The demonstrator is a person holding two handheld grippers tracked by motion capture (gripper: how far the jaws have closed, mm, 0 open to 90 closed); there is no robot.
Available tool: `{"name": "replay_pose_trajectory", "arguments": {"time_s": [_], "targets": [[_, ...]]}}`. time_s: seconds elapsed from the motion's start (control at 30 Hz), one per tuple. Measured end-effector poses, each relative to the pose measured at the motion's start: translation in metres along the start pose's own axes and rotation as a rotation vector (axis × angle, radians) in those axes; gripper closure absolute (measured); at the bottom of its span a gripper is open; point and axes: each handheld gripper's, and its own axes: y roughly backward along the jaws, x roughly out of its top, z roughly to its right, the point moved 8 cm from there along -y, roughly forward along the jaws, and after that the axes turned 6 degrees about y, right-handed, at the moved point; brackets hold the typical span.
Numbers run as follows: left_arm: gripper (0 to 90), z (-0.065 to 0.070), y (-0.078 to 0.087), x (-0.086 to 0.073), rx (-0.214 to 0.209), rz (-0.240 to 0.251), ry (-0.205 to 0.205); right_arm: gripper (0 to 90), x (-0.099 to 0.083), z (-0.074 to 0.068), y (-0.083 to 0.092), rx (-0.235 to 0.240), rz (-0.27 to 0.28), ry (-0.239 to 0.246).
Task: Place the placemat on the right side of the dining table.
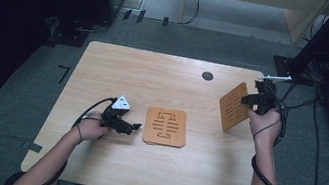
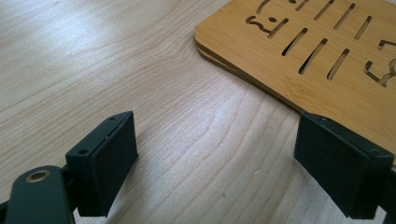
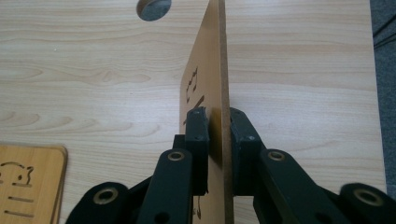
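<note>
A thin wooden board with slot cut-outs (image 1: 233,106) stands on edge, tilted, near the table's right side. My right gripper (image 1: 252,101) is shut on its edge. In the right gripper view both pads press the board (image 3: 212,70) from either side, the gripper (image 3: 219,130) gripping its near part. A stack of two similar boards (image 1: 165,126) lies flat at the table's middle. My left gripper (image 1: 135,127) rests low just left of that stack, open. In the left gripper view its jaws (image 2: 217,163) stand wide apart over bare wood, with the stack (image 2: 299,51) just ahead to the right.
The light wooden table (image 1: 120,70) has a round cable hole (image 1: 208,76) near its far edge, left of the held board. Cables and dark equipment lie on the floor beyond the right edge. The flat stack's corner (image 3: 28,186) appears at the lower left of the right gripper view.
</note>
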Motion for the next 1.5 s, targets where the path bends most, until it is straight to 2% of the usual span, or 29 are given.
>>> {"name": "replay_pose_trajectory", "arguments": {"time_s": [0.2,0.7,1.03,1.2,1.5], "targets": [[12.3,0.000,0.000,0.000,0.000,0.001,0.000,78.0,-0.003,0.011,-0.002,0.000,-0.008,-0.029],[12.3,0.000,0.000,0.000,-0.001,0.001,0.001,70.1,-0.012,0.030,-0.013,-0.006,-0.032,-0.065],[12.3,0.000,0.000,0.000,-0.001,0.001,0.002,66.5,-0.017,0.038,-0.020,0.006,-0.044,-0.095],[12.3,0.000,0.000,0.000,0.000,0.000,0.001,62.1,-0.021,0.043,-0.025,-0.004,-0.049,-0.082],[12.3,0.000,0.000,0.000,0.000,0.001,0.000,59.5,-0.025,0.048,-0.031,0.014,-0.055,-0.106]]}}
